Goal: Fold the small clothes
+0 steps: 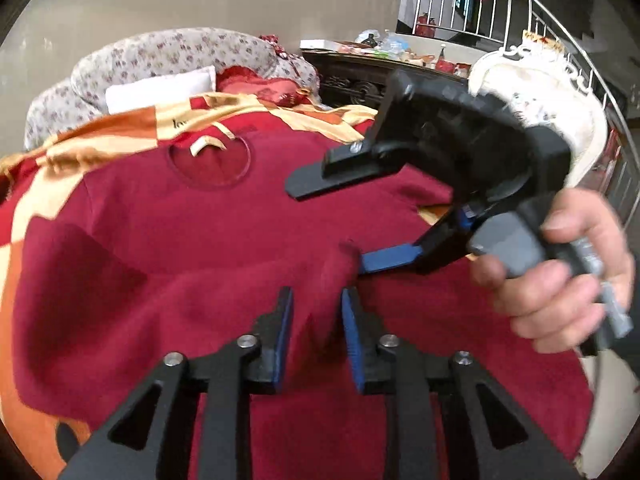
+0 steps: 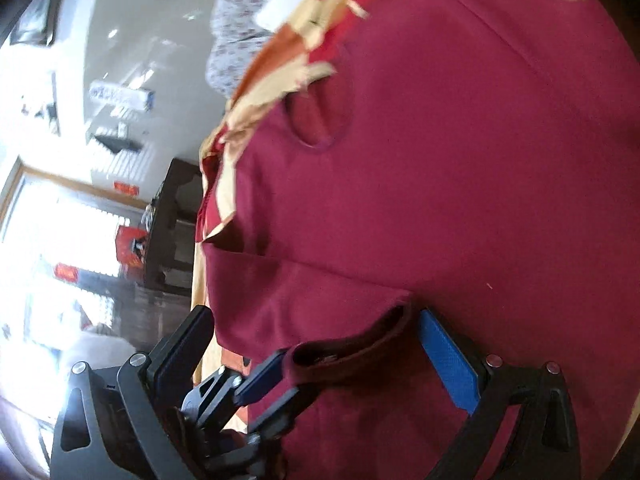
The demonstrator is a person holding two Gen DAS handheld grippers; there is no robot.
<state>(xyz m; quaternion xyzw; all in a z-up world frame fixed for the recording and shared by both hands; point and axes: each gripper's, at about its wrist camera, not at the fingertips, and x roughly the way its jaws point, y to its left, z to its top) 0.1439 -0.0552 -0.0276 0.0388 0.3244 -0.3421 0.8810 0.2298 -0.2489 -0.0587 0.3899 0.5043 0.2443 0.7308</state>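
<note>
left gripper [image 1: 317, 320] released, ribbed blue pads straddling soft maroon shirt [image 1: 200, 240] ridge; right gripper [image 2: 320, 344] gaping wide.

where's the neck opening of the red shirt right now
In the left wrist view the neck opening lies at the shirt's far end, left of the right gripper, by the checked blanket.

The red shirt [image 1: 208, 240] runs off the bottom edge in both views, the right wrist view is blurry, and the things on the dark table [image 1: 372, 68] are too small to tell.
</note>
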